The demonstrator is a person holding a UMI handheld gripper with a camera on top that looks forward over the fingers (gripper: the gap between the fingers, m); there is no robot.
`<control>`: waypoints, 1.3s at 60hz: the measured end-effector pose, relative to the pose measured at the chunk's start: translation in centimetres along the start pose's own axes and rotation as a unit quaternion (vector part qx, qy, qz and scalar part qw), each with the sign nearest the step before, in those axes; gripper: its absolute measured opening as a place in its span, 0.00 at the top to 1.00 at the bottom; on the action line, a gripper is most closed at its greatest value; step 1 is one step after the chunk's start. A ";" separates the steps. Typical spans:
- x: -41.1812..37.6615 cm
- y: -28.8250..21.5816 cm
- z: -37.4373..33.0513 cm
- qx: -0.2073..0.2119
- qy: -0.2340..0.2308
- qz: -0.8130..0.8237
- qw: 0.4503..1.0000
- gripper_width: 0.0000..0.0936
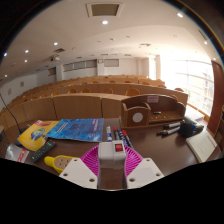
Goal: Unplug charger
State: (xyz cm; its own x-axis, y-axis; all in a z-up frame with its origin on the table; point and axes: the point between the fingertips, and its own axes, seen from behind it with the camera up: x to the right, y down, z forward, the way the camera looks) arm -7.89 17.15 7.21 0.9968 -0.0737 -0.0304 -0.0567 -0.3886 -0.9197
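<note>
A white block with a red switch [113, 160] lies lengthwise between my fingers, over the wooden table [165, 152]. It looks like the end of a power strip or a charger body; I cannot tell which. My gripper [112, 165] is shut on it, with the magenta pads [92, 158] pressed against both of its sides. Just beyond the block a small white part with dark holes [119, 135] continues along the table. No cable or plug shows clearly.
A blue packet [75, 128] and a yellow bag [35, 132] lie ahead to the left, with a yellow item [58, 162] closer in. A wooden box [150, 108] stands ahead to the right, beside black items [186, 128] and a white sheet [203, 146]. Rows of wooden desks lie beyond.
</note>
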 end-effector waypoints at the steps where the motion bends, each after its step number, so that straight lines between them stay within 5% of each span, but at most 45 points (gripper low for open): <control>1: 0.1 0.5 0.0 -0.007 -0.001 0.004 1.000 0.70; 18: 3.4 5.4 0.1 -0.063 -0.019 0.056 0.996 0.55; 29: 5.3 5.5 -2.1 -0.070 -0.011 0.044 0.997 0.08; 43: 7.0 3.9 -9.3 -0.054 0.029 -0.011 0.998 0.09; 78: 0.6 4.5 -39.6 -0.030 0.030 -0.043 0.998 0.09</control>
State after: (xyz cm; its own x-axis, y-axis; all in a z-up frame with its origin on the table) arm -9.72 -20.99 18.51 0.9932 -0.0907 0.0729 0.0244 -0.4499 -0.8927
